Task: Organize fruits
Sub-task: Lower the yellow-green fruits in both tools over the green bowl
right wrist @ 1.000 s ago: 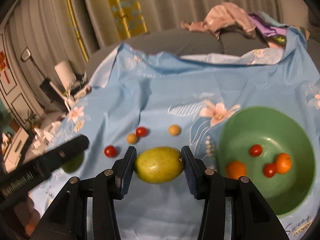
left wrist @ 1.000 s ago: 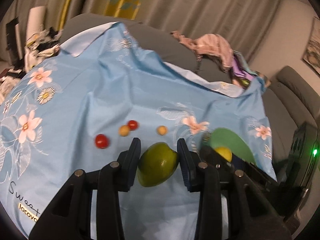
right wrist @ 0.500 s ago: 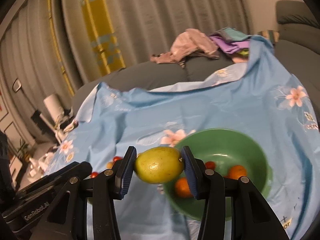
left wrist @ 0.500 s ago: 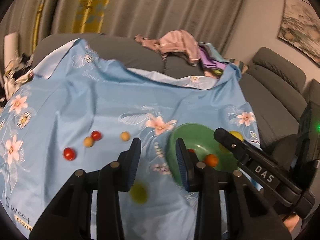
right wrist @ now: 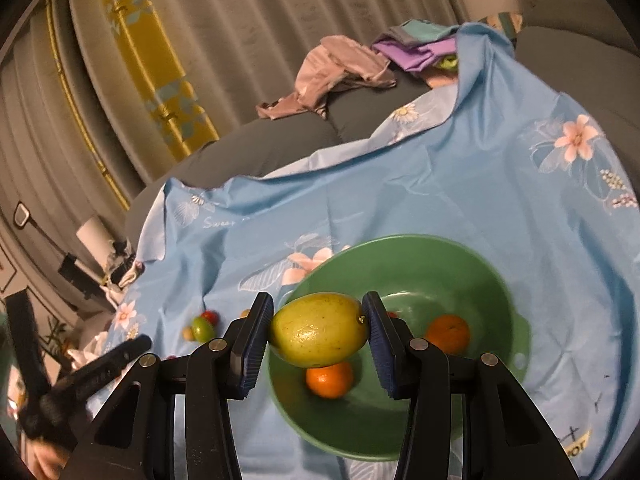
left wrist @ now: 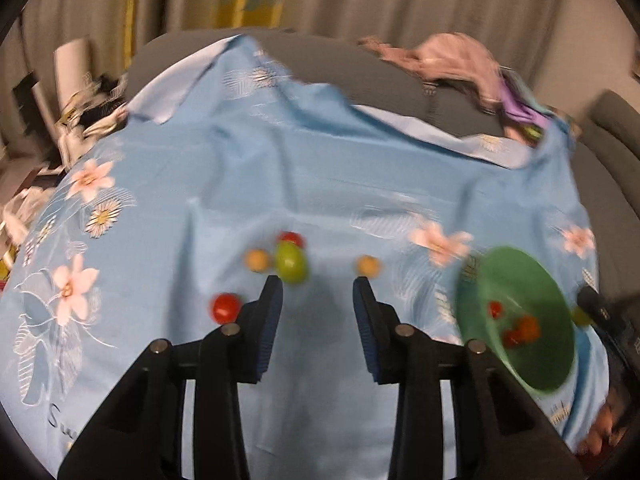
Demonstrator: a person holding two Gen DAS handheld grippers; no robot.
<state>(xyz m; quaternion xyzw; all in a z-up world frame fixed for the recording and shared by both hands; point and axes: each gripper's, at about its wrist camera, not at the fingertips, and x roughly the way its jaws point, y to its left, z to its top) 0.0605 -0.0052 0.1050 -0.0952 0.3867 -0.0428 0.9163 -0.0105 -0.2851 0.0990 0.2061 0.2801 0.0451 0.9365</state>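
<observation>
My right gripper (right wrist: 318, 330) is shut on a yellow-green mango (right wrist: 319, 329) and holds it above the near-left part of the green bowl (right wrist: 500, 280), which holds two oranges (right wrist: 447, 334) and small red tomatoes. My left gripper (left wrist: 317, 304) is open and empty above the blue cloth. A green mango (left wrist: 292, 266) lies on the cloth just beyond its left finger, among two red cherry tomatoes (left wrist: 225, 307) and two small yellow fruits (left wrist: 368, 266). The green bowl (left wrist: 536, 280) shows to the right in the left wrist view.
A blue floral cloth (left wrist: 280, 168) covers a grey sofa (right wrist: 280, 148). Crumpled clothes (right wrist: 344, 72) lie at the back. A cluttered shelf (left wrist: 76, 100) stands at the far left. Curtains hang behind.
The left gripper let go of the green mango, which now lies on the cloth among the small fruits. The right gripper carried its mango from over the cloth to above the bowl.
</observation>
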